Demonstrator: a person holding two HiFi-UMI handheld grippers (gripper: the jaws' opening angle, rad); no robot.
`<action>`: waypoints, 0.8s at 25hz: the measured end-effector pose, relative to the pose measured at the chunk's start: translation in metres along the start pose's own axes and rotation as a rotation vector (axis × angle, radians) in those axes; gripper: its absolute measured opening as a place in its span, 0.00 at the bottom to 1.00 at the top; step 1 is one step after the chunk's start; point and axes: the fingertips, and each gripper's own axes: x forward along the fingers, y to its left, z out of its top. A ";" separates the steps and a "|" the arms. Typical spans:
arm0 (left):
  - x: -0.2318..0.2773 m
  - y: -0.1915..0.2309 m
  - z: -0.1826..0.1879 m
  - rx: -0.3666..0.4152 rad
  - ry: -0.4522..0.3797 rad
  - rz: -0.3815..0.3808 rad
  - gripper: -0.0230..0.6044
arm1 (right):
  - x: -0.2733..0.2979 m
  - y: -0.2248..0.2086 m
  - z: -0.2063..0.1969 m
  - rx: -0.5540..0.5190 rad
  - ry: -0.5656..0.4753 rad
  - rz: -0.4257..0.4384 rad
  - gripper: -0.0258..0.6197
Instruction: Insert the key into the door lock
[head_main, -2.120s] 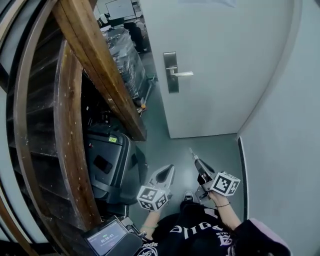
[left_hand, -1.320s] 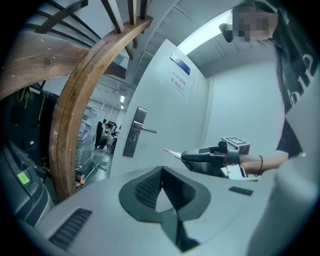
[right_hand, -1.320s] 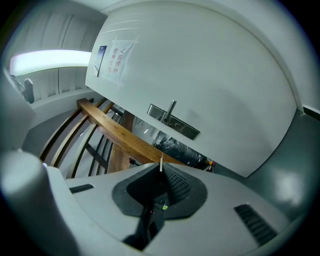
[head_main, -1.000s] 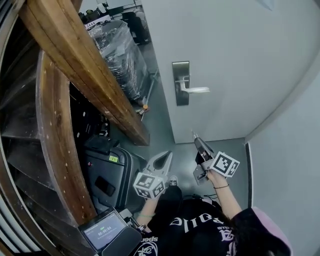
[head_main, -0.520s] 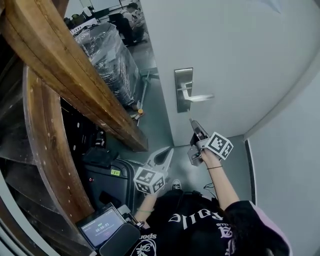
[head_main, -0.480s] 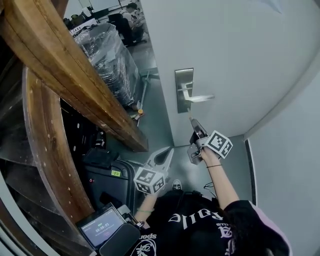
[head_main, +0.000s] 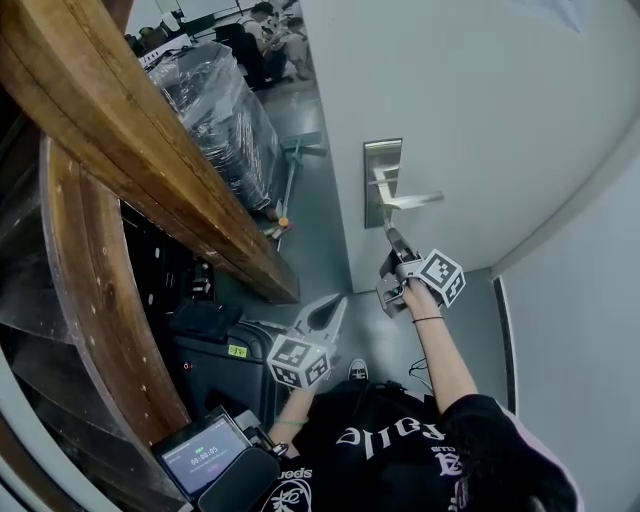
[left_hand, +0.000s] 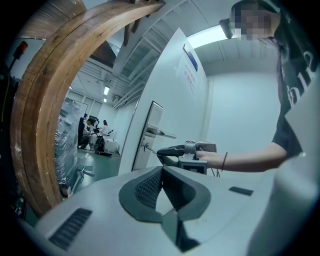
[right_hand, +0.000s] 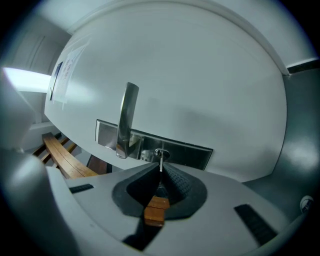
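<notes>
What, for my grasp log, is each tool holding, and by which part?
Right tool pinches the key by its head, blade sticking out; left tool holds nothing.

The flat pale grey-white door (head_main: 480, 110) is showing one plain tone, with a brushed silver metal lock plate (head_main: 381, 175) and a silver lever handle (head_main: 412, 201) gleaming on it. The thin silver metal key (right_hand: 160, 163) is matching that plate. The light grey plastic right gripper (right_hand: 160, 169) is carrying charcoal ribbed pads (right_hand: 177, 184), an amber-brown piece (right_hand: 154, 212) glowing between them (the one warm spot there). Its marker cube (head_main: 440, 277) is wearing black-and-white squares. The light grey plastic left gripper (left_hand: 161, 171) is looking the same. The curved brown wooden handrail (head_main: 140, 130) is showing streaked grain, the smooth floor (head_main: 318, 225) is lying grey-green, and the black shirt (head_main: 390, 450) is bearing white lettering.
</notes>
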 end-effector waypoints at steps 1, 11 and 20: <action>0.000 0.002 0.000 -0.002 0.000 0.001 0.04 | 0.001 0.000 -0.001 0.006 0.000 0.001 0.09; 0.004 0.012 -0.001 -0.012 0.001 0.005 0.04 | 0.005 0.004 -0.001 0.028 -0.005 0.030 0.09; 0.008 0.018 -0.003 -0.017 0.009 0.008 0.04 | 0.006 0.002 0.000 0.130 -0.047 0.053 0.09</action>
